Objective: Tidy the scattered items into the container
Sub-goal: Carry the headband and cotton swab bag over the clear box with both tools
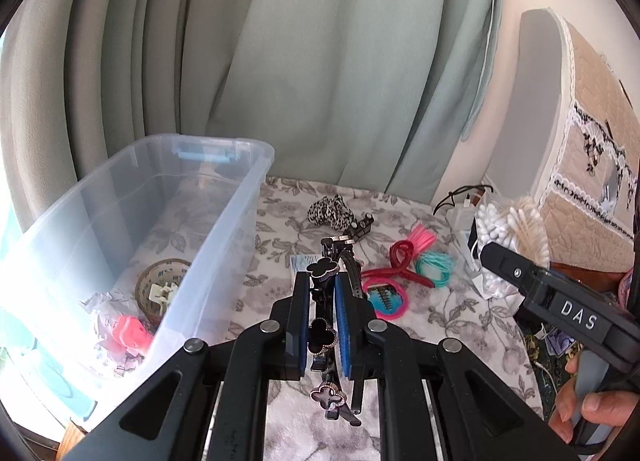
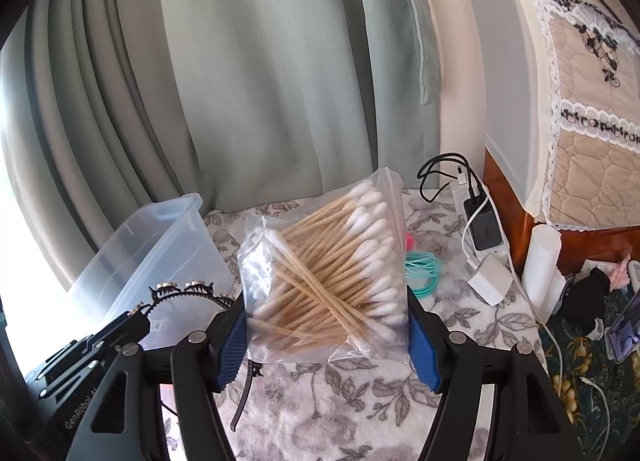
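My left gripper is shut on a black headband with clover ornaments, held just right of the clear plastic container. The headband and container also show at the left of the right wrist view. My right gripper holds a clear bag of cotton swabs upright between its widely spread blue pads; both touch the bag's sides. From the left wrist view, the right gripper and the bag sit at the table's right side. Inside the container lie a tape roll and a pink item.
On the floral cloth lie a leopard scrunchie, a red hair claw, a pink mirror, teal hair ties and a pink tassel. Chargers and cables sit at the right edge. Curtains hang behind; a hand grips the right tool.
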Demonstrator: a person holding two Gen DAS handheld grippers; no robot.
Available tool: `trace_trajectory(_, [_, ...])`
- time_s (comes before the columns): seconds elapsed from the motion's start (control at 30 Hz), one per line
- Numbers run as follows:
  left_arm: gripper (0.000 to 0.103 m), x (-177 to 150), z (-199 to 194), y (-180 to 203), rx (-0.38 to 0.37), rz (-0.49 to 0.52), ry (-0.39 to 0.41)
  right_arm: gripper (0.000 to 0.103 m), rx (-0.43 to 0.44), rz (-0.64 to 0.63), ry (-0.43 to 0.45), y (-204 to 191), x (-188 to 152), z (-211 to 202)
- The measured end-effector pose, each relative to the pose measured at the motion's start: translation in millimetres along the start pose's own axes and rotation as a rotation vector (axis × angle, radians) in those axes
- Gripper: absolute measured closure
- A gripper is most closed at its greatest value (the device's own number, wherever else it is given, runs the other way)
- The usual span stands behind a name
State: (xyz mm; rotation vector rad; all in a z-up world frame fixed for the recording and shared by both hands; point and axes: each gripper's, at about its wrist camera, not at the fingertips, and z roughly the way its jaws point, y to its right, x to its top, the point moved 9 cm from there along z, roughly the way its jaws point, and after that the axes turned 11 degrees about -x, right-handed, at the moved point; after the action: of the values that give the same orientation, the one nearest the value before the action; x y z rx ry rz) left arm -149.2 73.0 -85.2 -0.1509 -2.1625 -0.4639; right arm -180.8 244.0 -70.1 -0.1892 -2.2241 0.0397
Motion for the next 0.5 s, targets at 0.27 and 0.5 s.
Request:
trace_trajectory(0.27, [0.091, 37, -56, -22, 0.004, -0.066, 0.149, 0.032, 0.027, -0.046, 0.064, -31, 13, -35])
trace_trajectory(0.5, [0.091, 50, -100, -47, 0.025, -0.11, 0.251, 0.032, 0.063, -0.104, 0.103, -70, 17, -60])
